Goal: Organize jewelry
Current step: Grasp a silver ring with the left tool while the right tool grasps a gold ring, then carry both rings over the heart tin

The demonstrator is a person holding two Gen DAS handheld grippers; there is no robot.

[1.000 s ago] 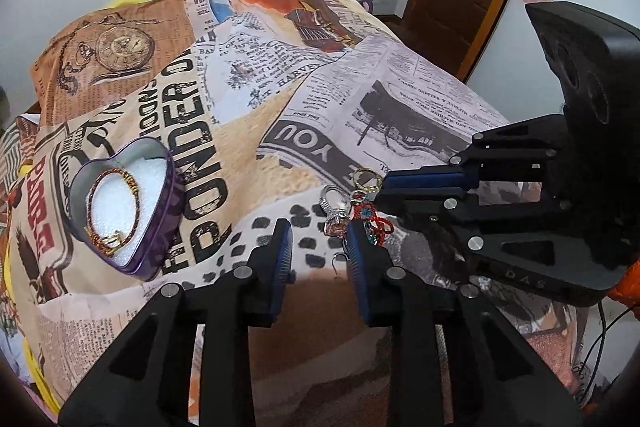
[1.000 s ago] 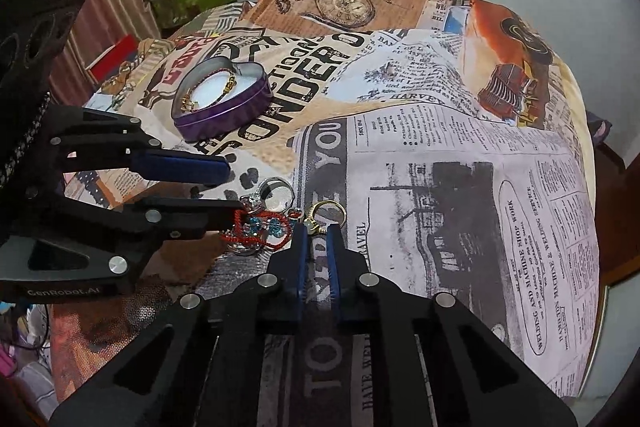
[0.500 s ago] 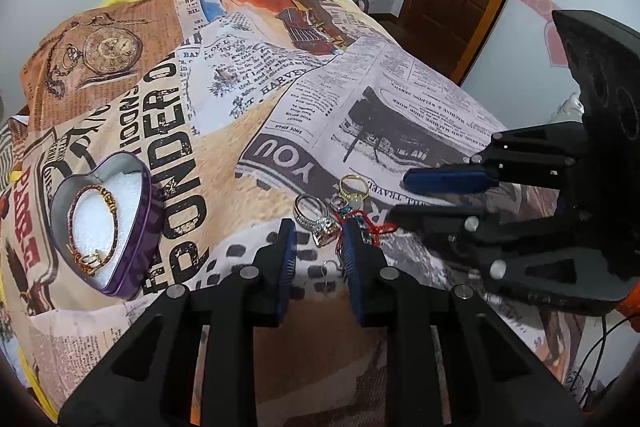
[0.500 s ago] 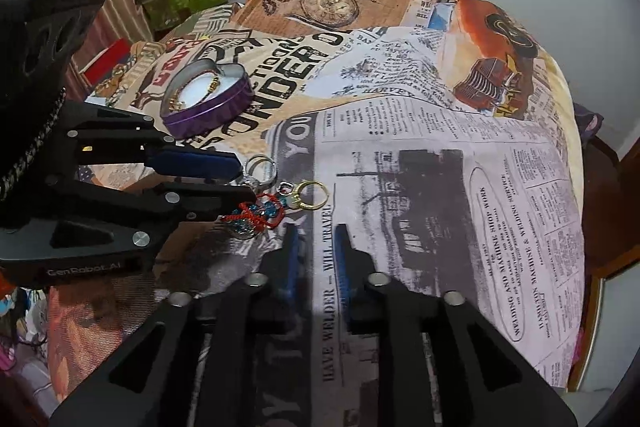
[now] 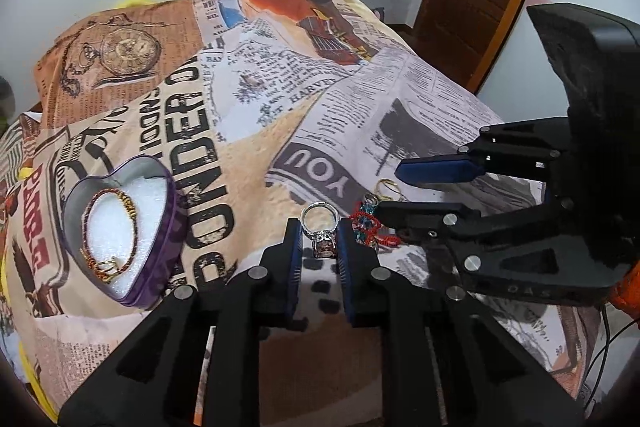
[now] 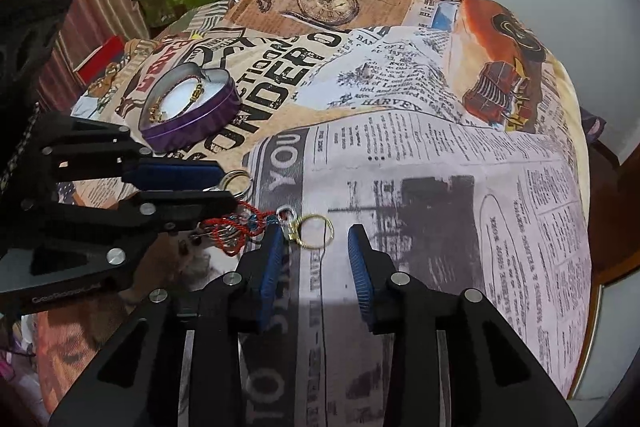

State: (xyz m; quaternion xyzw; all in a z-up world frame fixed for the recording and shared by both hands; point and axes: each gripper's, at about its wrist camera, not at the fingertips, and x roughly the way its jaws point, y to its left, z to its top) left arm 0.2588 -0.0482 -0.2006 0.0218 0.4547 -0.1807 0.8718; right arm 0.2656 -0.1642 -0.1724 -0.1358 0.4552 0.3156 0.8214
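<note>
**A:** Jewelry first. Where does it lie from your left camera?

**B:** The loose pieces bunch together toward the near edge of the bedspread. The silver ring lies flat between the tips of your left gripper, its stone toward you. The red thread bracelet is just to its right, and the gold ring is beyond that. The heart tin stands well apart toward the left edge, with a gold bracelet on its white foam.

**A:** And the claws in that view?

**B:** Your left jaws have just been closing, with the silver ring between them. I cannot tell whether the pads press on it. Your right gripper reaches in from the right edge with a clear gap between its fingers, around the gold ring.

**A:** Now the right camera.

**B:** Your right gripper is parted, and its jaws have just been opening. The gold ring lies on the bedspread between the pads, nearer the left one and touching neither. A small silver piece rests by that pad's tip. The red thread bracelet is just left of it. Your left gripper comes in from the left edge with the silver ring at its tips. The heart tin stands farther back on the left.
</note>
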